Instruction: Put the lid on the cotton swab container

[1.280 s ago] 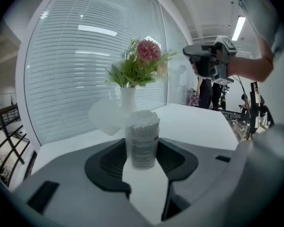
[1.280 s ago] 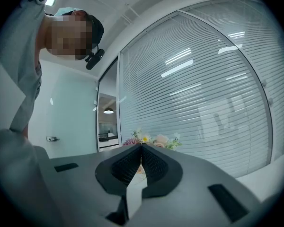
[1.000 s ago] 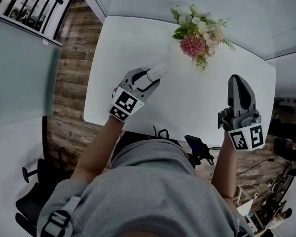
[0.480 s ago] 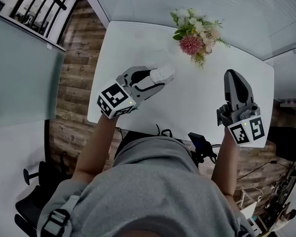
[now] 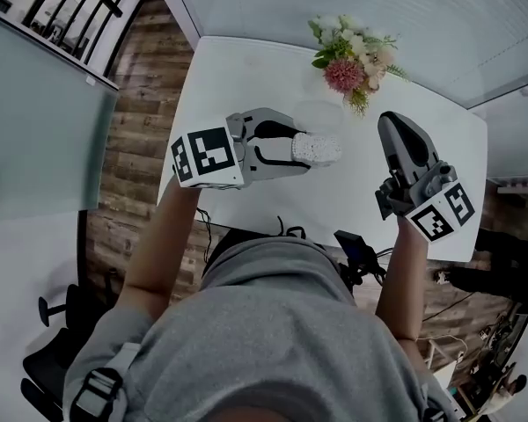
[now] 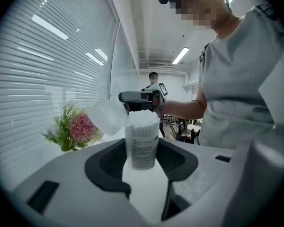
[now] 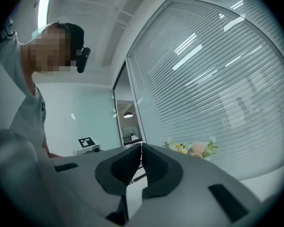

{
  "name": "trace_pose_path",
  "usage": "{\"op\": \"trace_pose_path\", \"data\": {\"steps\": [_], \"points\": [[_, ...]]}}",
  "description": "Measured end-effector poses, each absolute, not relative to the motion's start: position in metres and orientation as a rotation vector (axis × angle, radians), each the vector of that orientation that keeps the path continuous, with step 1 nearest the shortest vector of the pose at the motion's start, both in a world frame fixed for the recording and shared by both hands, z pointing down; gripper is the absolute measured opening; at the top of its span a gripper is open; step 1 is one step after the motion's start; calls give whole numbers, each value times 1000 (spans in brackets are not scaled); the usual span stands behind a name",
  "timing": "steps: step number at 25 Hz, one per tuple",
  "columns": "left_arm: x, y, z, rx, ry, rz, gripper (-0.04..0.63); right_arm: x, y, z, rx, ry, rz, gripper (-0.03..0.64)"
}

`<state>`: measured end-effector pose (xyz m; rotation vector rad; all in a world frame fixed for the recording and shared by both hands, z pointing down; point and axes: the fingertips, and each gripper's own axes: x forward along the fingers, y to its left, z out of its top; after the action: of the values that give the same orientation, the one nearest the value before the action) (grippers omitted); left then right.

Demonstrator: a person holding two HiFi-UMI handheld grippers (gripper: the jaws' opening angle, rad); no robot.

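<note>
1. The left gripper (image 5: 304, 148) is clamped on the cotton swab container (image 5: 321, 149), over the middle of the table (image 5: 238, 77).
2. The right gripper (image 5: 392, 127) has its jaws closed together and empty, near the table's right edge.
3. The clear lid (image 6: 104, 116) sits beside the flowers (image 5: 352, 55); there is bare tabletop to the left.

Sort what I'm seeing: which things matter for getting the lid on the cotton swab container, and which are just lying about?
For the job:
- cotton swab container, uncapped, gripped in the left gripper
- clear lid, apart from the container, near the flowers
- right gripper, shut and empty

Just lying about:
- flower bouquet
- white table, only the work surface
</note>
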<state>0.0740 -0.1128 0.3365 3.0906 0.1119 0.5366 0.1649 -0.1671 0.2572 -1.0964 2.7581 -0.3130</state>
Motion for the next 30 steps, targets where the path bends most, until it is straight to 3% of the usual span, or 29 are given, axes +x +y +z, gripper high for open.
{"op": "trace_pose_path", "data": {"steps": [11, 20, 24, 30], "points": [[78, -99, 343, 3185, 249, 654, 195, 141, -168, 272, -728, 2540, -867, 25], [79, -95, 352, 3240, 293, 746, 195, 127, -170, 279, -606, 2429, -1054, 26], [79, -97, 355, 3266, 282, 743, 195, 125, -170, 281, -523, 2334, -1177, 115], [79, -97, 356, 3309, 288, 770, 195, 123, -167, 288, -477, 2331, -1285, 134]]}}
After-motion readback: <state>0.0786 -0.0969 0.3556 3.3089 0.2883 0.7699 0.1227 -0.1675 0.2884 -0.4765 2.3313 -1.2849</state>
